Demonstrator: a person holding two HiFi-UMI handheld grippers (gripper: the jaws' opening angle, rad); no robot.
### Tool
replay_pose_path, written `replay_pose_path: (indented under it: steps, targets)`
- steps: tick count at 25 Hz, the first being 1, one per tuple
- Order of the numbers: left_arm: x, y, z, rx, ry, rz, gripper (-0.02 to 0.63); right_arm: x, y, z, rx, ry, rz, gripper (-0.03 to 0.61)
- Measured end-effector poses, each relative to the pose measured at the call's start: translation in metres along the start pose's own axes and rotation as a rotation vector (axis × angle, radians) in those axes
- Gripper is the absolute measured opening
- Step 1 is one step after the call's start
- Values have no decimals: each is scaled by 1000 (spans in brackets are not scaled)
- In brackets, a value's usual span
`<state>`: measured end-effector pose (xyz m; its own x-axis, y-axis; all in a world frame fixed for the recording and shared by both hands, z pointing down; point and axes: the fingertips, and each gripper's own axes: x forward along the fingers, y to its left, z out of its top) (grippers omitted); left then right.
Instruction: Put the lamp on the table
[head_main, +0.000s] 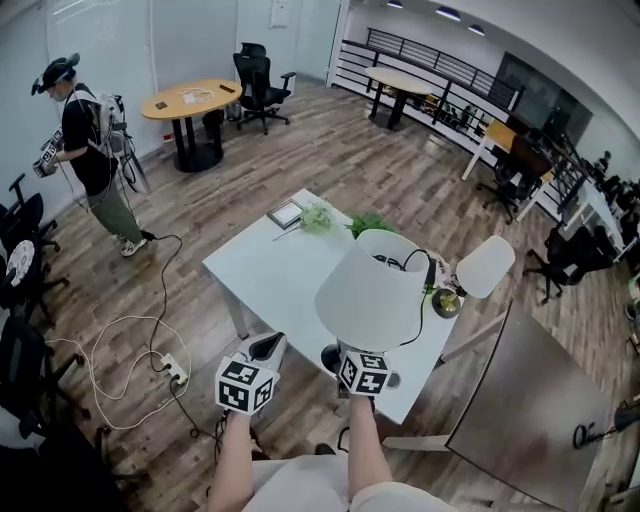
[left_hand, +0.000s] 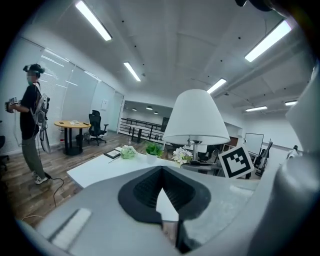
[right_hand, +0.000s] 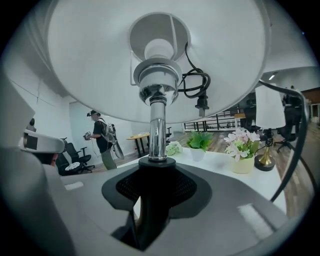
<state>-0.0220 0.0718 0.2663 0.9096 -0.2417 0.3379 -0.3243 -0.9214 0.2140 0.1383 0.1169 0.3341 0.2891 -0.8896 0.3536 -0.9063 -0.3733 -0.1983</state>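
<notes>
The lamp has a wide white shade (head_main: 372, 290), a chrome stem (right_hand: 157, 130) and a dark foot, with its black cord (right_hand: 199, 92) bundled under the shade. My right gripper (right_hand: 150, 200) is shut on the lamp's lower stem and holds it upright over the near edge of the white table (head_main: 262, 268). Whether the foot touches the tabletop is hidden. In the left gripper view the shade (left_hand: 196, 119) stands ahead to the right. My left gripper (head_main: 265, 347) hovers just left of the lamp, shut with nothing in it.
On the table stand small potted plants (head_main: 368, 224), pale flowers (right_hand: 241, 146), a framed picture (head_main: 286, 213) and a brass-footed lamp (head_main: 447, 301). A brown table (head_main: 530, 400) lies at the right. A person (head_main: 92, 150) stands far left; a cable and power strip (head_main: 176, 373) lie on the floor.
</notes>
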Motion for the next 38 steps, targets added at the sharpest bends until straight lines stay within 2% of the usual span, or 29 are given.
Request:
replay_pose_path:
  steps: [7,11,20,25,30,33,38]
  targets:
    - [-11,52,0,-23,14,-86,0,10,8,-15,44,14,-166,152]
    - [-13,65,0,-2,28,-143,0,9,20,-23,91,10,-214,152]
    - [-12,81,-8,23,53,-235,0,1,29,-23,82,-35,-313,151]
    - [-5,102,-9,14,70,-239,0,13,20,-23,117,-44,-356,150]
    - [20,141,-9,16,100,-234,0,54,7,-28,162,-34,-392,151]
    - [49,168,3,25,117,-235,0,89,-4,-18,183,-38,-410,152]
    - [103,191,55,77,103,-264,0,138,-28,24,194,-90,-432,151]
